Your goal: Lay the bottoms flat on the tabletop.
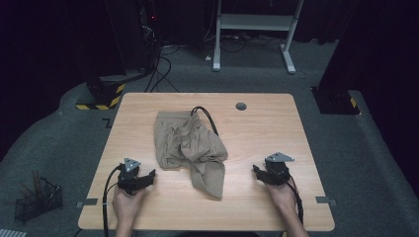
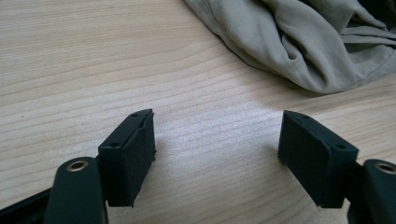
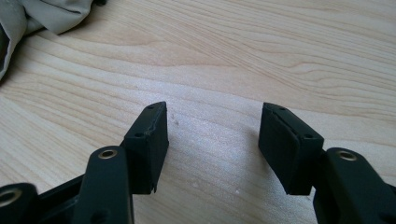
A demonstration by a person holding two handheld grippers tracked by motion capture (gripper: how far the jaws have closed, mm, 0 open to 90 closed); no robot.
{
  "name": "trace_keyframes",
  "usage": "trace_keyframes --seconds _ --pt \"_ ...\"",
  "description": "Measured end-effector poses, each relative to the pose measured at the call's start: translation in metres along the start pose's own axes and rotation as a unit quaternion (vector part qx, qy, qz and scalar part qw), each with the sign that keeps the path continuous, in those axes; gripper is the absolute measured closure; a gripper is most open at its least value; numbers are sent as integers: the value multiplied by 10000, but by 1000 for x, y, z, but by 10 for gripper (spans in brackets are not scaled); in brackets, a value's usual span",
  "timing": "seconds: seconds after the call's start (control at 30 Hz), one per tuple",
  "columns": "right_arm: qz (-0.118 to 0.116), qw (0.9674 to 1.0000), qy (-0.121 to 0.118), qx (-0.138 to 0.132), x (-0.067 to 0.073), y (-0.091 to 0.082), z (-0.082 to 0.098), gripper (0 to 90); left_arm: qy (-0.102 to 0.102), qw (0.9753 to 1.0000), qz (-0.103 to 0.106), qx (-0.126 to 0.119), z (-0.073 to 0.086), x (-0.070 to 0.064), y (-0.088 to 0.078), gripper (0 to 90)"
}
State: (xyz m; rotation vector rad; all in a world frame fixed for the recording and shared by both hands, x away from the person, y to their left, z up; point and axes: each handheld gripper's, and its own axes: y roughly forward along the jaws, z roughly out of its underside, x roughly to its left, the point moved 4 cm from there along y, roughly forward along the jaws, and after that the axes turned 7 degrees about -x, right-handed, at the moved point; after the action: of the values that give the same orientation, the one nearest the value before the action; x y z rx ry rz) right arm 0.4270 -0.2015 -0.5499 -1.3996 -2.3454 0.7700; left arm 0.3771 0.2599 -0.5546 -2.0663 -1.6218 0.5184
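A crumpled beige garment (image 1: pixel 190 148) lies in a heap in the middle of the wooden table (image 1: pixel 257 133), one end trailing toward the front edge. My left gripper (image 1: pixel 150 174) rests low at the front left, open and empty, its jaws pointing right toward the cloth. In the left gripper view the left gripper (image 2: pixel 217 135) has bare wood between its jaws, with the garment (image 2: pixel 299 42) beyond at the upper right. My right gripper (image 1: pixel 255 170) sits at the front right, open, pointing left. In the right gripper view the right gripper (image 3: pixel 212 133) is empty and the garment (image 3: pixel 37 16) shows at the top left corner.
A black cable (image 1: pixel 207 116) loops out from under the cloth's far edge. A round grommet (image 1: pixel 240 106) sits near the table's back edge. Off the table, a wire basket (image 1: pixel 37 200) stands on the floor at the left and a white frame (image 1: pixel 257 29) stands at the back.
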Motion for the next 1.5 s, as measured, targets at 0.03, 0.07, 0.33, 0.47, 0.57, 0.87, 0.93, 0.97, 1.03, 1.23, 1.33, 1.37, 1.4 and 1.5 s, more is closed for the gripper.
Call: trace_keyframes --seconds 0.03,0.07,0.33,0.47,0.57,0.87,0.93,0.97,1.03,1.23,1.33,1.37,1.4,1.5 --pt "-1 10000 -5 1 0 0 0 426 -13 10000 5 0 0 0 0 274" --pt "-1 10000 -5 1 0 0 0 426 -18 10000 9 -4 0 0 0 274" --pt "-77 9995 -293 -94 11 5 -5 459 -48 10000 22 -19 0 0 0 273" --pt "-371 9987 -322 -135 24 8 -11 459 -47 10000 14 -16 0 0 0 273" --pt "-563 9973 -440 -191 35 10 -18 440 -28 10000 10 -15 0 0 0 273" --pt "-1040 9933 -492 -98 55 23 -39 360 -39 10000 1 -19 -1 1 1 278" --pt "-1125 9920 -545 -166 60 24 -45 354 -24 10000 -6 -14 -1 1 2 278" --pt "-1167 9913 -564 -212 64 24 -49 352 -5 10000 -8 -2 -1 1 2 278" --pt "-1255 9897 -616 -302 71 25 -55 345 8 10000 -14 3 -1 1 2 278" --pt "-1516 9843 -741 -510 90 32 -72 312 21 10000 -22 9 -1 1 2 277" --pt "-1624 9826 -717 -539 96 35 -76 286 14 10000 -18 7 -1 1 2 278" --pt "-1656 9825 -671 -534 97 36 -77 280 12 10000 -15 7 -1 1 2 277" --pt "-1693 9818 -667 -534 99 38 -78 276 12 10000 -14 6 -1 1 2 277" --pt "-1794 9799 -668 -561 103 40 -83 263 6 10000 -6 5 -1 1 2 276"
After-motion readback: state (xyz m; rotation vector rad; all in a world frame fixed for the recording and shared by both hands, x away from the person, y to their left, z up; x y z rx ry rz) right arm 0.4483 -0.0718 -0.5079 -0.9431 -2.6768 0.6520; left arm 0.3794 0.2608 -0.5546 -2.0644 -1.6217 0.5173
